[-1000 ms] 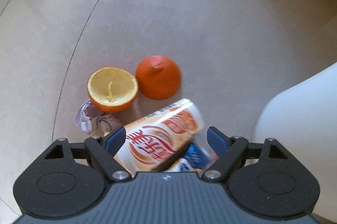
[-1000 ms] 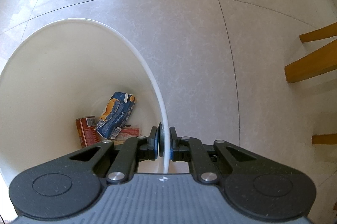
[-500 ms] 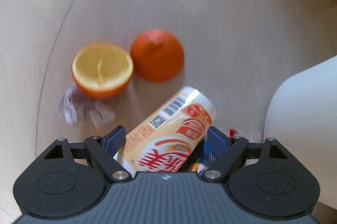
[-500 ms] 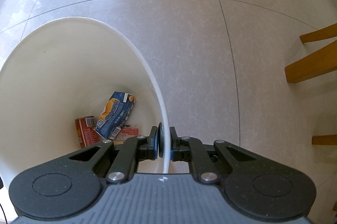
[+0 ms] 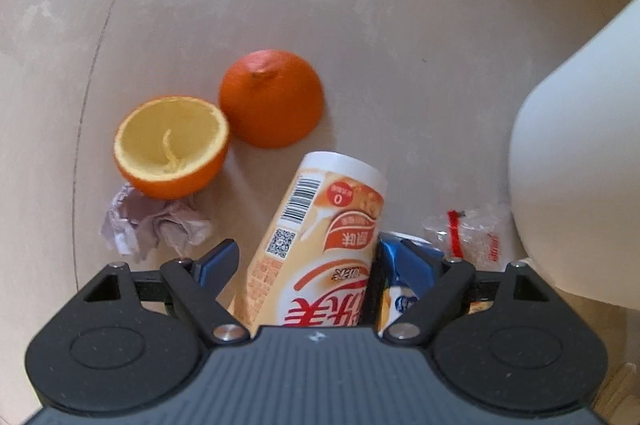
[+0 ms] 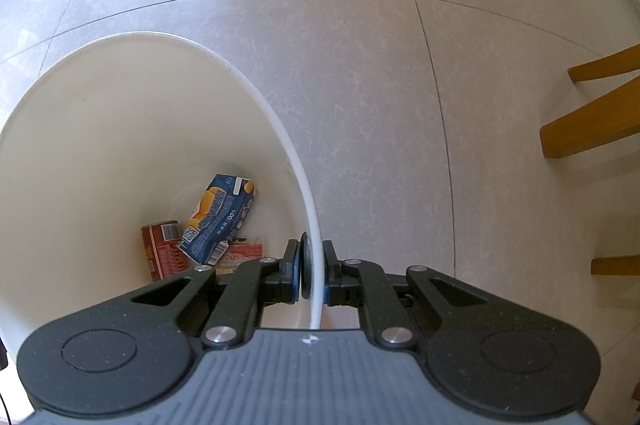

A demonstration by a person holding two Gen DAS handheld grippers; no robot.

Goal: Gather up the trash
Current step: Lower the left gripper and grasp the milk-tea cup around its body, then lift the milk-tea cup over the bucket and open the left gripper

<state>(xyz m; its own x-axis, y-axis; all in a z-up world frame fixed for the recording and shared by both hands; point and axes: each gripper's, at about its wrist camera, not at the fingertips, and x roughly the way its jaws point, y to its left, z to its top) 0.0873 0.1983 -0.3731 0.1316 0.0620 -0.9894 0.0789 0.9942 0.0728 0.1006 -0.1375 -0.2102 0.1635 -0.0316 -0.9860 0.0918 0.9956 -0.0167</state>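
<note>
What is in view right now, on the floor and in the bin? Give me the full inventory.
Milk tea cup: 1, cream and orange, lying on the floor between the left gripper's fingers.
Orange peel halves: 2, orange; one hollow side up, one dome up, side by side on the floor.
Crumpled paper: 1, pale lilac, just below the hollow peel.
Blue carton: 1, beside the cup.
Clear wrapper: 1, red print, against the bin.
Bin: 1, white, standing on the floor.
Inside the bin: red can, blue carton, pink packet.
Wooden furniture legs: yellow-brown, right edge.
Left gripper: open.
Right gripper: shut on the bin's rim.
</note>
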